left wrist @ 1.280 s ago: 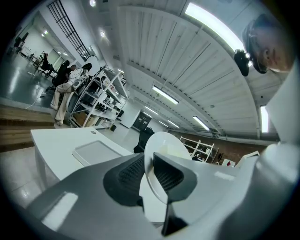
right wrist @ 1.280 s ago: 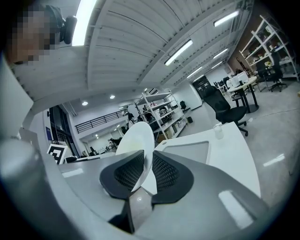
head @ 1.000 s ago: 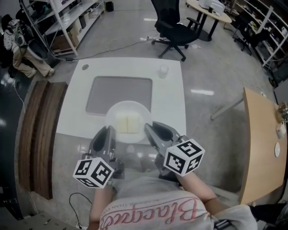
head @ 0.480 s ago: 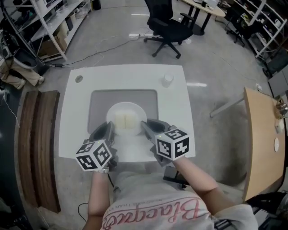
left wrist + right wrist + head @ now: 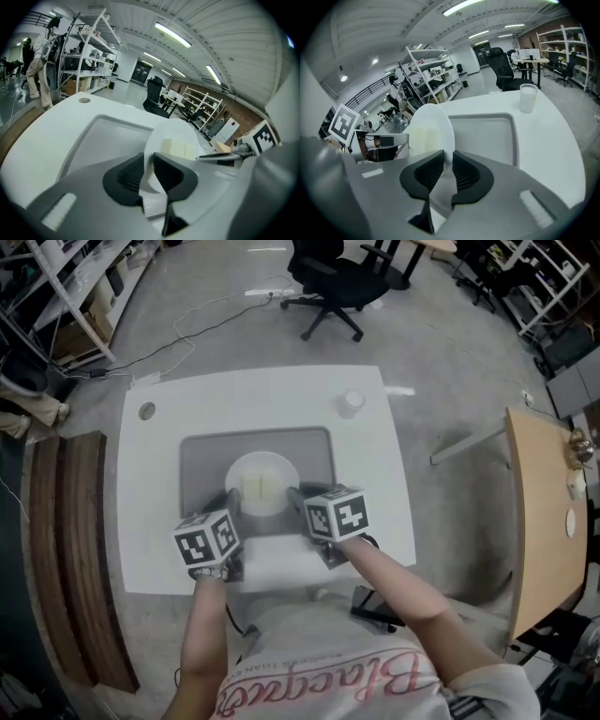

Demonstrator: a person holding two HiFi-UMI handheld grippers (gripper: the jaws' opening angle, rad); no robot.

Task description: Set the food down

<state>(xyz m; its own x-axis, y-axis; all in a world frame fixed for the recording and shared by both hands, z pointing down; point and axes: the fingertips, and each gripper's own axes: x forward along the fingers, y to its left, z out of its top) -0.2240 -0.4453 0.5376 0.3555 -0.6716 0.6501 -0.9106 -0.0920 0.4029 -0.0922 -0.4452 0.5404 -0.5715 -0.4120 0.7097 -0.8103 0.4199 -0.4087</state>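
Observation:
A round white plate (image 5: 262, 479) carries two pale square pieces of food (image 5: 261, 487). It is held over the grey tray (image 5: 202, 460) on the white table (image 5: 150, 521). My left gripper (image 5: 231, 499) is shut on the plate's near-left rim and my right gripper (image 5: 296, 499) on its near-right rim. In the left gripper view the jaws (image 5: 149, 168) pinch the plate (image 5: 174, 133) edge, with the food (image 5: 176, 149) just beyond. The right gripper (image 5: 447, 171) clamps the plate (image 5: 429, 131) rim likewise. Whether the plate touches the tray cannot be told.
A small white cup (image 5: 352, 402) stands at the table's far right; it shows in the right gripper view as the cup (image 5: 528, 98). A black office chair (image 5: 333, 277) is beyond the table. A wooden bench (image 5: 66, 549) lies left, a wooden desk (image 5: 544, 521) right.
Both grippers have carried the plate forward, from the table's near edge to over the grey tray. Their hold on the rim is unchanged.

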